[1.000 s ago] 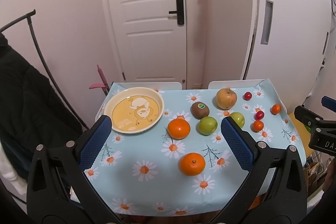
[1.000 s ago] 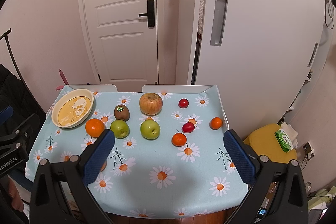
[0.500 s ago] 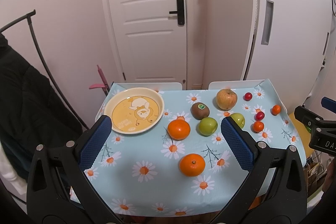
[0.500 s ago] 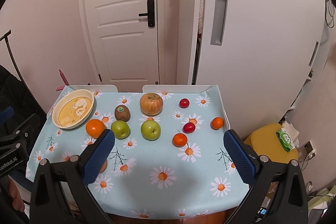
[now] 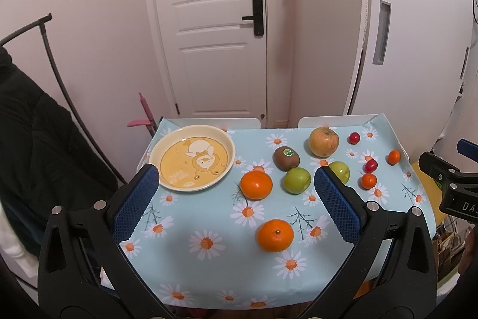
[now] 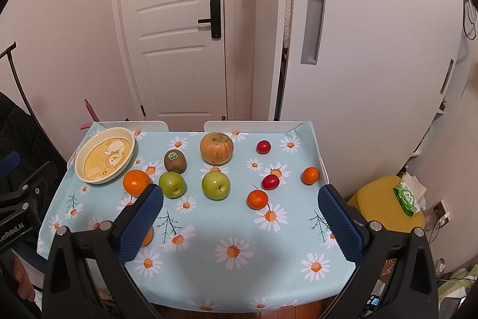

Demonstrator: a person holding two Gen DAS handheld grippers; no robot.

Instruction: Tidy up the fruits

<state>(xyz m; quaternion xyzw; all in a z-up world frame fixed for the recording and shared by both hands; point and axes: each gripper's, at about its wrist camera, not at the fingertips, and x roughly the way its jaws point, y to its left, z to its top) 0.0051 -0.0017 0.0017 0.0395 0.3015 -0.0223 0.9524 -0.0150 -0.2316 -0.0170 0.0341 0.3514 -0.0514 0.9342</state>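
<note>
Honestly nothing has changed over the last second: both views match the earlier ones, no fruit has shifted, and I haven't started sorting yet.

Going left to right in my right wrist view, the yellow plate sits at the worktop's 10 o'clock corner with nothing in it. Just beside its rim at about 4 o'clock is an orange, and a second orange lies nearer my edge, clear in the left view but mostly hidden behind my right jaw pad in the other. Then come the kiwi, a green apple just below it, the big yellowish apple toward 12 o'clock and another green apple. Out toward 3 o'clock is the small stuff — a small orange fruit, two red cherry-tomato-looking ones and another small orange one close to the right edge.

My left gripper hangs above the near edge with jaws wide apart, holding nothing. My right gripper is in the same state — apart and empty.

So the job is basically at zero. My guess is the first orange beside the plate is the easy opener for my left side, since it's the shortest trip. Round fruit could roll if I nudge it off-centre.
</note>
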